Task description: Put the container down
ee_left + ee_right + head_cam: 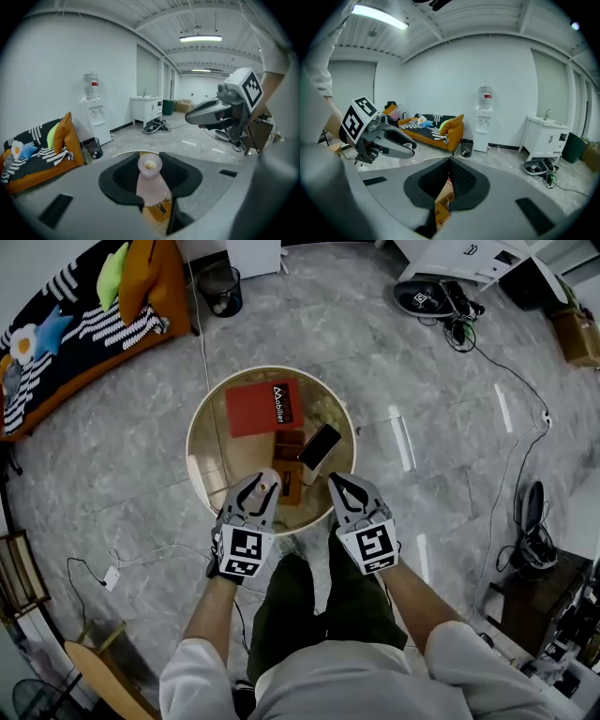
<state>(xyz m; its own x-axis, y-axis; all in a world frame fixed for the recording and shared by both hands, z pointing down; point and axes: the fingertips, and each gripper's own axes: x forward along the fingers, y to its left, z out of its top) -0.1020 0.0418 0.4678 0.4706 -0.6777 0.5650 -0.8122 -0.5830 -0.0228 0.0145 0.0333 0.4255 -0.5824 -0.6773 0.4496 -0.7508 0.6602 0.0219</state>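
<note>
A small, pale pink translucent container [150, 180] with a round open mouth sits between the jaws of my left gripper [150, 174], which is shut on it. In the head view the container [266, 487] hangs over the near edge of the round wooden table [202, 418], in my left gripper [265, 482]. My right gripper [336, 482] hovers beside it to the right, over the same edge. Its tips meet in the right gripper view [449, 161], shut with nothing between them.
On the table lie a red book [262, 407], a dark phone [320, 446] and a brown wooden box [289, 474]. An orange sofa [84, 315] and a black bin [221, 289] stand beyond. Cables run across the grey floor [450, 427].
</note>
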